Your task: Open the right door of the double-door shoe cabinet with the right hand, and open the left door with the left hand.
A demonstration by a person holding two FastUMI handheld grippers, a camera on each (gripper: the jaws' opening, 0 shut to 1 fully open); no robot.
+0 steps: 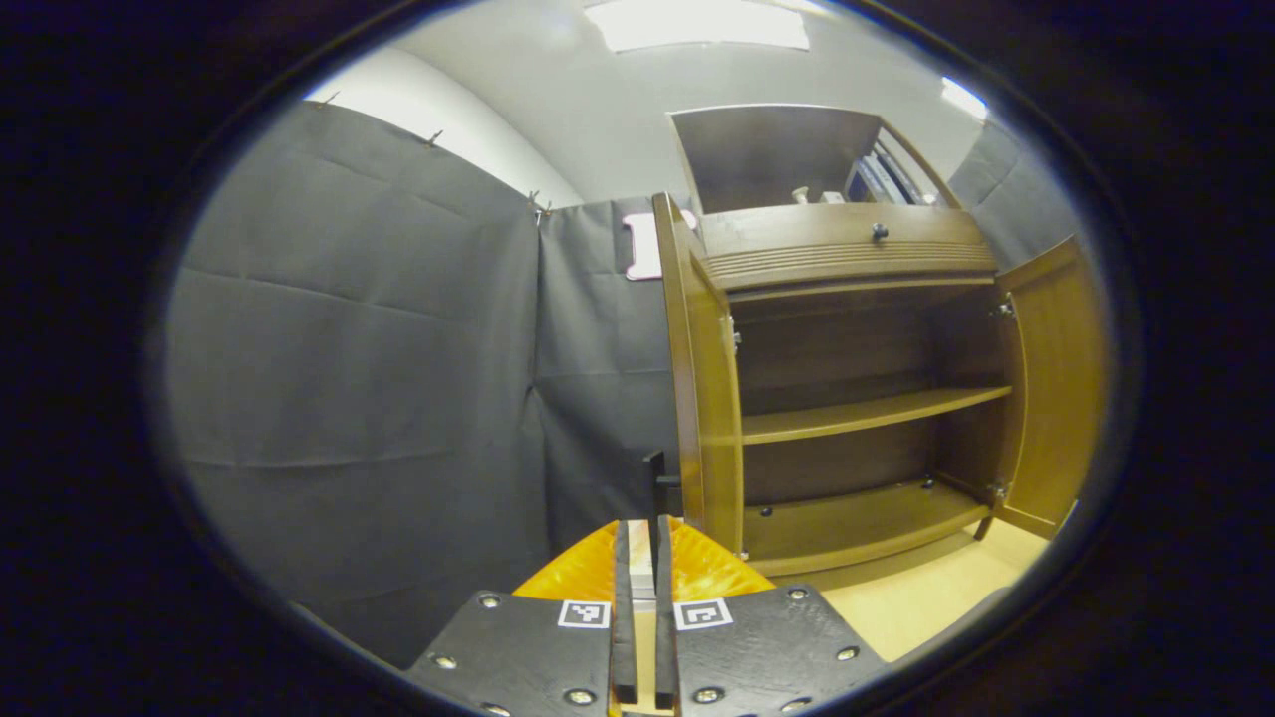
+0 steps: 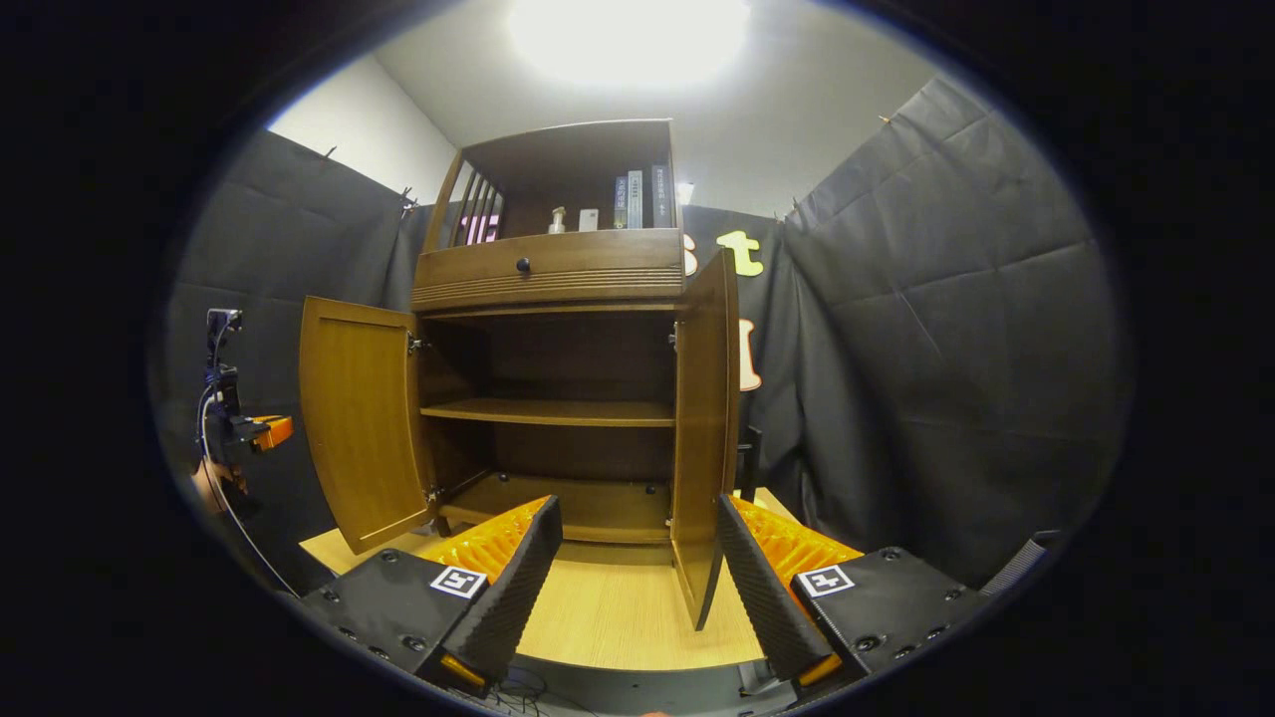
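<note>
The brown wooden shoe cabinet (image 2: 558, 269) has both lower doors swung wide, showing a bare shelf (image 2: 548, 411). I see the left door (image 1: 702, 398) edge-on in the left gripper view. Its black handle (image 1: 654, 478) rises straight out of my left gripper (image 1: 642, 523), whose fingers are pressed together on it with only a thin gap. That gripper (image 2: 249, 430) also appears small, beside the left door's (image 2: 359, 438) free edge. My right gripper (image 2: 637, 538) is open low before the cabinet. The right door's (image 2: 705, 428) bottom corner hangs between its fingers without touching. Its handle (image 2: 747, 463) is free.
Black cloth walls (image 1: 359, 349) close in on both sides of the cabinet. A drawer with a round knob (image 2: 521, 265) sits above the doors, and books and small items stand on the top shelf (image 2: 598, 214). A pale wood floor (image 2: 608, 607) lies in front.
</note>
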